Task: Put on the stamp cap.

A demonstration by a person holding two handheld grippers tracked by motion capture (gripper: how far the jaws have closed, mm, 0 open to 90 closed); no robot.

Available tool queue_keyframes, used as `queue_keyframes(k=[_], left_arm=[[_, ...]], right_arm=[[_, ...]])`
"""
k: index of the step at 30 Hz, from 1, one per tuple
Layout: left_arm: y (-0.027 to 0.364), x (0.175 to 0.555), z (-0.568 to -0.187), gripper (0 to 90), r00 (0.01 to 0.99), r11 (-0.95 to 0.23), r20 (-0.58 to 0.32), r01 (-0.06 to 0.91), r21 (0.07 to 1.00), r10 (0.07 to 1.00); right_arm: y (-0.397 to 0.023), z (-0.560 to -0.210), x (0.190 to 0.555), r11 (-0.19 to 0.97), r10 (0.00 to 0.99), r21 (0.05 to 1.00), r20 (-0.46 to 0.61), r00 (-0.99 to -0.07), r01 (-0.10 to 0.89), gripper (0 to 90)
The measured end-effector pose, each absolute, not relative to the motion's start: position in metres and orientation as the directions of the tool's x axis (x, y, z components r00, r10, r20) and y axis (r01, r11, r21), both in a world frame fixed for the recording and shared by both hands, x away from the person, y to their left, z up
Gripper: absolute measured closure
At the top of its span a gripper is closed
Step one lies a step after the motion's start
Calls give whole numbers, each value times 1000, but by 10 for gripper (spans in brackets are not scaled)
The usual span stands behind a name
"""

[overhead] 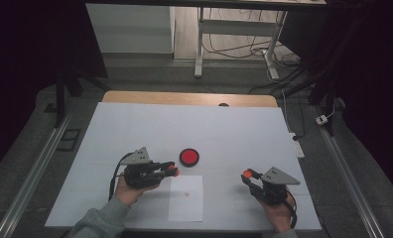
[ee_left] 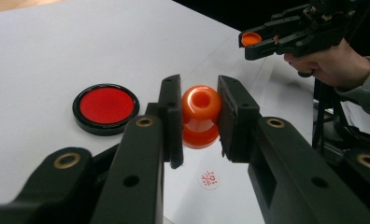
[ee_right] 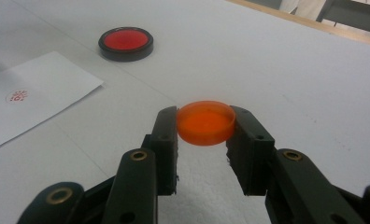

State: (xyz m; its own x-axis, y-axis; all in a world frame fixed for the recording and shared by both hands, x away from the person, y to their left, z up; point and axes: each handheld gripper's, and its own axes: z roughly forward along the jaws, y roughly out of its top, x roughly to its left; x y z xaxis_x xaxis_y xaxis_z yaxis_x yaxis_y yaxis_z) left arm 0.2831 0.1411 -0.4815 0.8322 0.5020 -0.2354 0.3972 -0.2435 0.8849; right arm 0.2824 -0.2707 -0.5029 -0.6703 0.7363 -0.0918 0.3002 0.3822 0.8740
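My left gripper (ee_left: pixel 199 122) is shut on an orange knob-shaped stamp (ee_left: pixel 200 109), held just above a white paper sheet (overhead: pixel 186 206). From the high view, that left gripper (overhead: pixel 170 170) points right at the sheet's top left corner. A red stamp mark (ee_left: pixel 208 179) lies on the paper below the stamp. My right gripper (ee_right: pixel 205 133) is shut on a shallow round orange cap (ee_right: pixel 205 120), held level over the white table. In the high view the right gripper (overhead: pixel 247 175) sits at the front right, apart from the paper.
A round red ink pad in a black case (overhead: pixel 189 156) lies open on the white table cover (overhead: pixel 135 124), just beyond the paper. A wooden table edge (overhead: pixel 184 97) runs along the back. Desk legs and cables stand on the floor behind.
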Motion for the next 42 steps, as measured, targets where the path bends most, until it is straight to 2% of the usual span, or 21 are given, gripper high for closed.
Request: queue_keyframes(k=[42], left_arm=[[135, 281, -483, 726, 838, -277, -205, 383, 881, 505]], right_arm=[[-221, -507, 278, 412, 637, 872, -69, -768, 263, 641]])
